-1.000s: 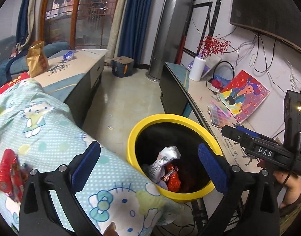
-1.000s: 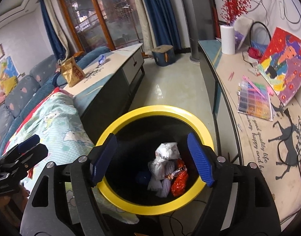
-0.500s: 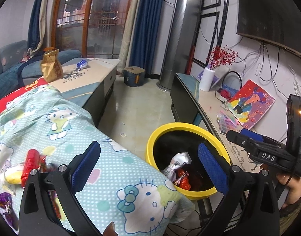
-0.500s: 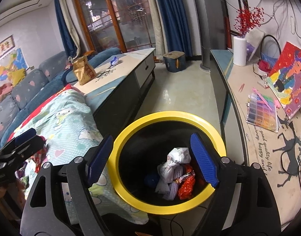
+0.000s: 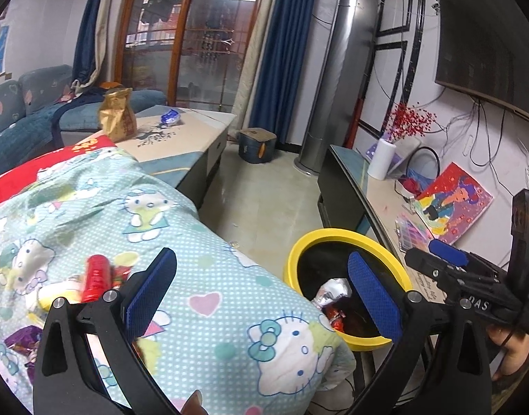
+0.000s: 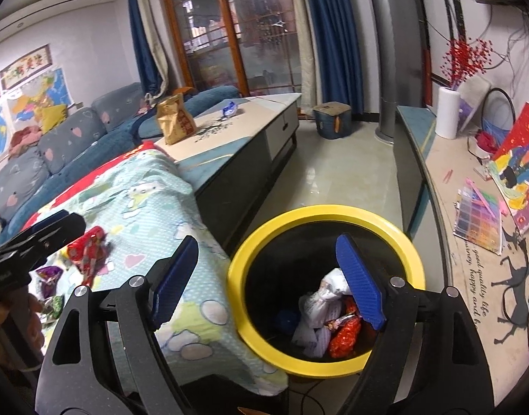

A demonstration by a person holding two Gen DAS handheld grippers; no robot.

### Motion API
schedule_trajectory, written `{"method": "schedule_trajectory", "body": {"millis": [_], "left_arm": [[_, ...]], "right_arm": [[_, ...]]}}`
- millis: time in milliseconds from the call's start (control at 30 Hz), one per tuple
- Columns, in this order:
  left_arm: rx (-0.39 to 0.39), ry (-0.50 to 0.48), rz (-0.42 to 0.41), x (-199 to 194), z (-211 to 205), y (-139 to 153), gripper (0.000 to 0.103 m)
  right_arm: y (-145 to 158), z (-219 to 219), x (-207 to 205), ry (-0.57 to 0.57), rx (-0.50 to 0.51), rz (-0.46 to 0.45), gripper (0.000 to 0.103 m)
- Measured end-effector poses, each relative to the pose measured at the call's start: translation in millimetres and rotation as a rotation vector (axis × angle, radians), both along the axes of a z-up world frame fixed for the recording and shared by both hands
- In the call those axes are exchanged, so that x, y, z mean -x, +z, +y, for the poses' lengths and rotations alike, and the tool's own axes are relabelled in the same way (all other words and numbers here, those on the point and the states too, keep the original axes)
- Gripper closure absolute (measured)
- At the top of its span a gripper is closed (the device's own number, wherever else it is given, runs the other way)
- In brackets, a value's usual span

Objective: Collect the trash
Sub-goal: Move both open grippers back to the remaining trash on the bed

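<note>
A black bin with a yellow rim [image 6: 326,209] [image 5: 347,234] stands on the floor beside a Hello Kitty blanket [image 5: 209,263] [image 6: 150,193]. Inside the bin lie a silver-white wrapper [image 6: 318,299] [image 5: 333,288] and a red wrapper [image 6: 345,335] [image 5: 335,316]. On the blanket lie a red wrapper [image 5: 96,276] [image 6: 86,245] and a purple one [image 6: 49,273] [image 5: 22,339]. My right gripper [image 6: 267,280] [image 5: 430,257] hangs open over the bin's near rim, nothing between its pads. My left gripper [image 5: 262,294] [image 6: 67,221] is open above the blanket's edge, holding nothing.
A low coffee table [image 6: 250,131] carries a brown snack bag [image 6: 174,121] and a blue wrapper [image 6: 229,108]. A blue sofa [image 6: 67,145] sits behind. On the right a long cabinet [image 6: 447,186] holds a white vase, a painting and a colour chart. Bare floor [image 6: 333,173] runs between them.
Both grippers have pulled back and up from the bin, which now looks smaller. The blanket with its wrappers has come into both views. The right jaws stand slightly wider.
</note>
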State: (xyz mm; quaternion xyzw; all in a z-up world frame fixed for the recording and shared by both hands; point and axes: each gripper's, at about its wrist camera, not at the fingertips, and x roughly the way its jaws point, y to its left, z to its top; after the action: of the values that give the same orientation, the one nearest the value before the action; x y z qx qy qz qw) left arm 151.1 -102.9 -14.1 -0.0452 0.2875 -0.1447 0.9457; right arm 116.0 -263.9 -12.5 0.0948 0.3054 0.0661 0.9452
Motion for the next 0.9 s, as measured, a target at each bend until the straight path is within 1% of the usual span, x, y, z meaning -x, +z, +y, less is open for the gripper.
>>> {"method": "schedule_trajectory", "body": {"millis": [433, 900], "left_arm": [[0.012, 0.084, -0.003, 13.9, 39.2, 1.3, 0.006], [0.025, 0.171, -0.008, 25.2, 76.3, -0.1, 0.006]], "right_arm": [[10.8, 43.3, 10.8, 0.116, -0.004, -0.021, 0.029], [13.1, 83.3, 19.3, 0.22, -0.012, -0.018, 0.029]]}}
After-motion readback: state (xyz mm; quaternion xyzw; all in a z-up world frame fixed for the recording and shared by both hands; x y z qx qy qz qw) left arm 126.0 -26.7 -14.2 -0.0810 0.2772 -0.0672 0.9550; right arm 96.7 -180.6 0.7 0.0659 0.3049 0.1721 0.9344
